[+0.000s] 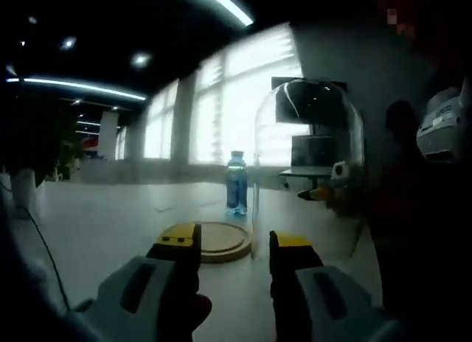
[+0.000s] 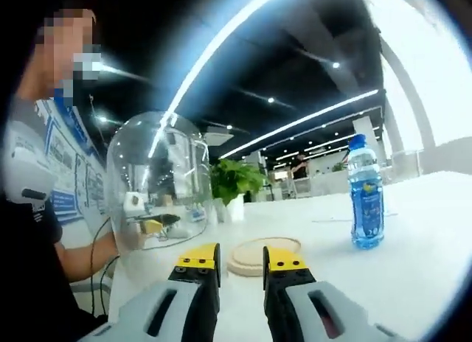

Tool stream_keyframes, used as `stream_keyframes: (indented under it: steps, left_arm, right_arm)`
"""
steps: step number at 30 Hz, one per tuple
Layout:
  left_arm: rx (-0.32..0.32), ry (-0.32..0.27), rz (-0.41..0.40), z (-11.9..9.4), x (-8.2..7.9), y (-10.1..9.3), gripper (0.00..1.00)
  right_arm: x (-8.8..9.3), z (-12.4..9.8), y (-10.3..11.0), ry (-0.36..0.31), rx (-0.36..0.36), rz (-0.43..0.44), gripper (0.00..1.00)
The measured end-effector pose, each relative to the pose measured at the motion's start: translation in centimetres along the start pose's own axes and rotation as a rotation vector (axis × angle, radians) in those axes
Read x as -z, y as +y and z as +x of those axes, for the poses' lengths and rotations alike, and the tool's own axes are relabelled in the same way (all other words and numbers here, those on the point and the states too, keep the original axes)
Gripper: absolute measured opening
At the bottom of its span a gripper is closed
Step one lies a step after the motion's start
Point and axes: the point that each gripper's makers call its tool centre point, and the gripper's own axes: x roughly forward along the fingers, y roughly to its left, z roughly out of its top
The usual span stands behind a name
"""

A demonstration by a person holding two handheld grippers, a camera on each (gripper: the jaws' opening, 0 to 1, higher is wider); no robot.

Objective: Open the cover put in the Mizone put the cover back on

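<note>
A blue Mizone bottle [image 1: 237, 186] [image 2: 366, 202] stands upright on the white table [image 1: 110, 217], apart from a round wooden base [image 1: 217, 242] [image 2: 284, 243]. The clear glass dome cover [image 1: 310, 135] [image 2: 155, 172] hangs in the air off the base, to its right in the left gripper view and to its left in the right gripper view. A person holds it with another yellow-tipped gripper [image 1: 324, 192] [image 2: 151, 222] at its lower rim. My left gripper [image 1: 234, 242] is open just before the base. My right gripper [image 2: 242, 257] is open too, with nothing between its fingers.
The person holding the dome stands close by [image 1: 420, 209] [image 2: 29, 231]. A potted green plant [image 2: 234, 181] sits on the table behind the base. Bright windows [image 1: 243, 99] lie beyond the table's far edge.
</note>
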Motion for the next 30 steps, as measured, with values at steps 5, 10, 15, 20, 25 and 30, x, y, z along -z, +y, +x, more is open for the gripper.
stream_keyframes:
  steps: [5,10,15,20,25,30]
  left_arm:
    - [-0.033,0.036,0.013,0.0,1.5,0.7,0.23]
    - [-0.023,0.042,0.014,0.3,1.7,0.1,0.23]
    - [-0.022,0.052,0.017,0.4,2.0,-0.1,0.24]
    - [-0.056,0.073,-0.029,0.5,3.1,0.2,0.23]
    - [-0.093,0.076,-0.065,0.4,3.3,0.8,0.22]
    - [-0.127,0.076,-0.079,0.4,3.5,1.7,0.21]
  right_arm:
    - [0.6,0.0,-2.0,0.008,0.079,-0.001,0.16]
    - [2.7,0.2,-3.9,0.117,0.224,-0.201,0.16]
    - [3.1,0.5,-3.7,0.134,0.236,-0.236,0.16]
    - [2.9,-0.1,-4.6,0.126,0.296,-0.221,0.16]
    - [2.7,-0.8,-5.6,0.118,0.351,-0.214,0.16]
    - [2.4,-1.3,-6.0,0.103,0.374,-0.223,0.17]
